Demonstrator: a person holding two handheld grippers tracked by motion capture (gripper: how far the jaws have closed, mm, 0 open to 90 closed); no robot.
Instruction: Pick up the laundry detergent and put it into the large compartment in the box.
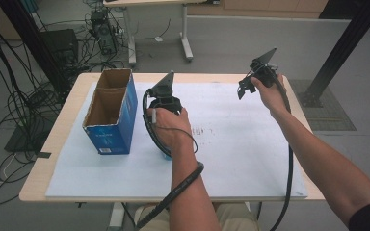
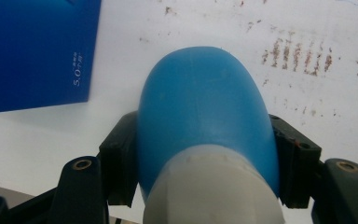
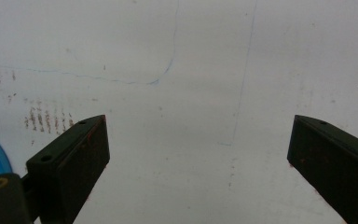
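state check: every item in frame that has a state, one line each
left gripper: shut on blue bottle, jaws pressing both sides
blue bottle: gripped, pale cap end toward the camera
right gripper: open, empty, raised above the white board
blue carton: upright on the board, top flaps open

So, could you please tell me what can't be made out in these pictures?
- Blue bottle: the left gripper view's bottom edge cuts off its white end; in the high view the left hand hides most of it.
- Blue box: its print is too small in the high view, and the left gripper view crops it.
- Left gripper: the hand covers its jaws in the high view.
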